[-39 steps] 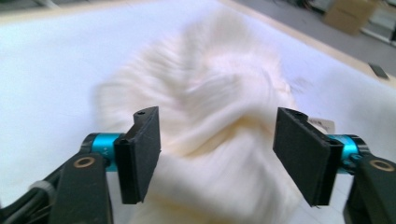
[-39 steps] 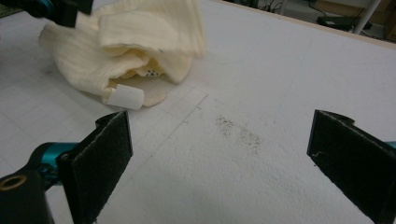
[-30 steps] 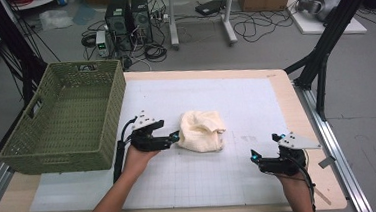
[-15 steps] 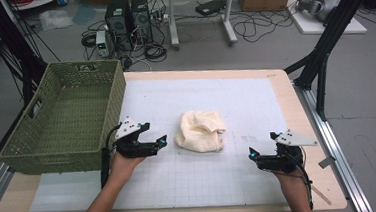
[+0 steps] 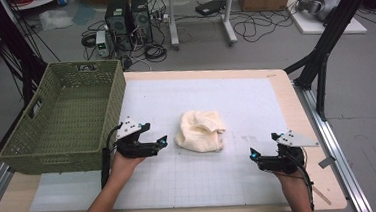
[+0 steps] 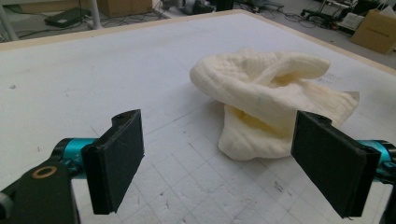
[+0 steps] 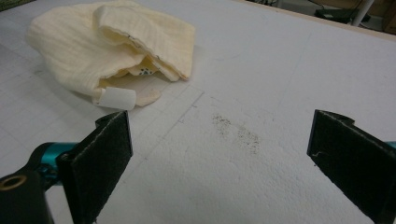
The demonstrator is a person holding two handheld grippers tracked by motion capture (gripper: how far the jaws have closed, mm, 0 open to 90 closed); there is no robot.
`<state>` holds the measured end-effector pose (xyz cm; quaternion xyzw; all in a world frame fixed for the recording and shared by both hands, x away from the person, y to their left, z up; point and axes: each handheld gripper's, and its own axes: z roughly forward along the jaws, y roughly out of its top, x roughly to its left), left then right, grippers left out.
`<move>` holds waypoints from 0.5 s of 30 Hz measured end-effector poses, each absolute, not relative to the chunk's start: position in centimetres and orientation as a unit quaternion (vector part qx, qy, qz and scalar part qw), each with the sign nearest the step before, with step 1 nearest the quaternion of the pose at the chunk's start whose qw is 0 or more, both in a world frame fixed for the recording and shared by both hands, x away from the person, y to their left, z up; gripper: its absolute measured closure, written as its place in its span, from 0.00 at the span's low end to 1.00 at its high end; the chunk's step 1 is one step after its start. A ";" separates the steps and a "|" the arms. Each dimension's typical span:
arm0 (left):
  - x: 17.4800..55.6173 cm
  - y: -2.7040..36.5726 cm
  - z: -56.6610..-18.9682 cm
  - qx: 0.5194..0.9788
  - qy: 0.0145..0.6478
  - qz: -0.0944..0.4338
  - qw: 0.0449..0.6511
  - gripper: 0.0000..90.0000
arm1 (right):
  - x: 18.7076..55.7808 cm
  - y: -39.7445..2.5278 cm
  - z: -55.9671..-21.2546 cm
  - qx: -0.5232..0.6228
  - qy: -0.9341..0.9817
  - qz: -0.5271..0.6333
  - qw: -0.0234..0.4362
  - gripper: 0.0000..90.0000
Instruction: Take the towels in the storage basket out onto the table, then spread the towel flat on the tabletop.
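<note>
**Cloth on mat, both grippers empty**

Crumpled cream-yellow cotton cloth (image 5: 201, 130) lies bunched near the middle of the white gridded foam mat (image 5: 225, 98) covering the wooden table (image 5: 279, 74). Left gripper (image 5: 159, 142) sits just beside the cloth on the side toward the table's left edge, jaws spread wide, holding nothing. Right gripper (image 5: 252, 154) rests near the table's front right corner, apart from the cloth, jaws likewise wide and empty. Green woven plastic basket (image 5: 66, 119) stands at the table's left edge.

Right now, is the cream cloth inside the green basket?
No, the cream cloth lies bunched on the white mat, to the right of the green basket and apart from it.
</note>
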<state>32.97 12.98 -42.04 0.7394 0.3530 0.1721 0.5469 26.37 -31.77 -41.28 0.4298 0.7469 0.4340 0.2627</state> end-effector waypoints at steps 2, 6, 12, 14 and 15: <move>33.0 13.1 -42.0 0.736 0.354 0.171 0.551 0.19 | 26.5 -31.7 -41.3 0.427 0.750 0.431 0.264 0.06; 33.1 13.2 -41.9 0.730 0.357 0.173 0.557 0.20 | 26.5 -31.5 -41.4 0.425 0.753 0.429 0.263 0.06; 32.9 13.1 -41.8 0.733 0.355 0.173 0.554 0.20 | 26.4 -31.4 -41.3 0.424 0.753 0.429 0.263 0.06; 32.8 13.2 -41.8 0.733 0.355 0.173 0.554 0.20 | 26.4 -31.4 -41.3 0.421 0.754 0.430 0.264 0.06; 32.8 13.2 -41.8 0.732 0.355 0.173 0.555 0.20 | 26.4 -31.4 -41.3 0.422 0.753 0.431 0.263 0.06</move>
